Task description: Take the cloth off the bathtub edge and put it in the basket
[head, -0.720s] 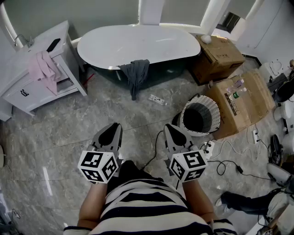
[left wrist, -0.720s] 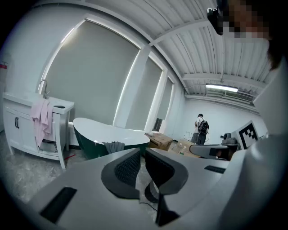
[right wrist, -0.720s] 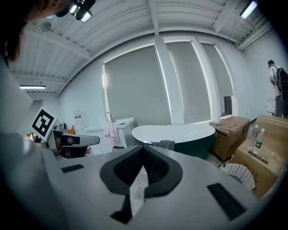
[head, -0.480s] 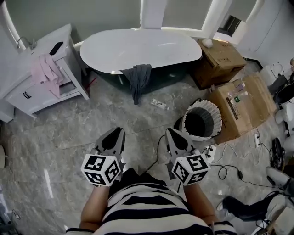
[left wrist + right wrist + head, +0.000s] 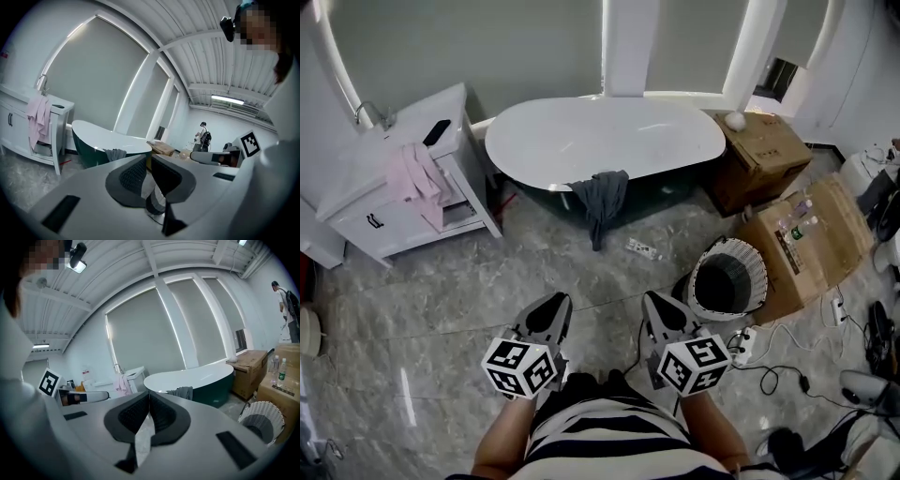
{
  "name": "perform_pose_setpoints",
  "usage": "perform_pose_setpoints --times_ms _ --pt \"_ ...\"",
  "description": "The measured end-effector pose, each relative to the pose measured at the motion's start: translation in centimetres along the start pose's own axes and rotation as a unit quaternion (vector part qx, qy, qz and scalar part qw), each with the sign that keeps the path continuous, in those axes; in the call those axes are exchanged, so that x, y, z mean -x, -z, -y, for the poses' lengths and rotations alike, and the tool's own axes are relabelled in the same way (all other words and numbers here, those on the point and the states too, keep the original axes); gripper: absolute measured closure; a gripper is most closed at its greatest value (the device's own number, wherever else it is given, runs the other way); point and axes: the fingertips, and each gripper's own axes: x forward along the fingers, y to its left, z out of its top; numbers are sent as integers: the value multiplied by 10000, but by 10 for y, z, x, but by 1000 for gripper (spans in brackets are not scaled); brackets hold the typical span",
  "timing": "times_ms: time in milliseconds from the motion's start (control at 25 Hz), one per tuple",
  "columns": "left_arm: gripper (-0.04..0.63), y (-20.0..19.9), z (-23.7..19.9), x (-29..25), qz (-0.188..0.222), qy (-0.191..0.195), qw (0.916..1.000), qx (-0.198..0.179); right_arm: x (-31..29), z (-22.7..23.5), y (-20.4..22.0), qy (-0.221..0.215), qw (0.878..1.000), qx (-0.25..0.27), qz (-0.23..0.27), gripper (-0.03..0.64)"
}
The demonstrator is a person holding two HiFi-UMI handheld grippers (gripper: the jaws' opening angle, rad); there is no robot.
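A striped shirt (image 5: 609, 441) fills the bottom of the head view. Just ahead of it, the left hand-held gripper (image 5: 554, 306) and the right hand-held gripper (image 5: 655, 304) are side by side over the marble floor (image 5: 441, 300), both pointing toward the bathtub. In its own view, each gripper's jaws are closed together with nothing between them.

To the right of the right hand-held gripper, a white power strip (image 5: 741, 343) lies among cables. Beyond it, the round white wicker basket (image 5: 703, 272) stands on the floor, beside a flattened cardboard box (image 5: 811, 234). A small packet (image 5: 640, 247) lies on the floor between the basket and the tub.

Further on, the dark grey cloth (image 5: 602, 195) hangs over the near edge of the white, dark-sided bathtub (image 5: 609, 141), its lower end trailing down the tub's side. It is well apart from both grippers.

Left of the tub is a white vanity cabinet (image 5: 366, 187) with a pink towel (image 5: 417, 173) draped over its surface. A cardboard box (image 5: 764, 155) stands at the tub's right end.
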Motion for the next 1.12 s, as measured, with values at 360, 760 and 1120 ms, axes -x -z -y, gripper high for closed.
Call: perform_pose_setpoints --times_ms 360,760,1120 --pt "549 -6 -31 -1 -38 211 9997 147 -38 -17 7 -131 9995 -234 -174 591" --pt "549 0 -56 -16 -236 120 9996 115 -65 -14 12 -148 9989 -204 -404 591" --pt "561 -14 -75 -76 -301 -72 9995 -17 -116 14 -5 -409 9982 -215 -378 591"
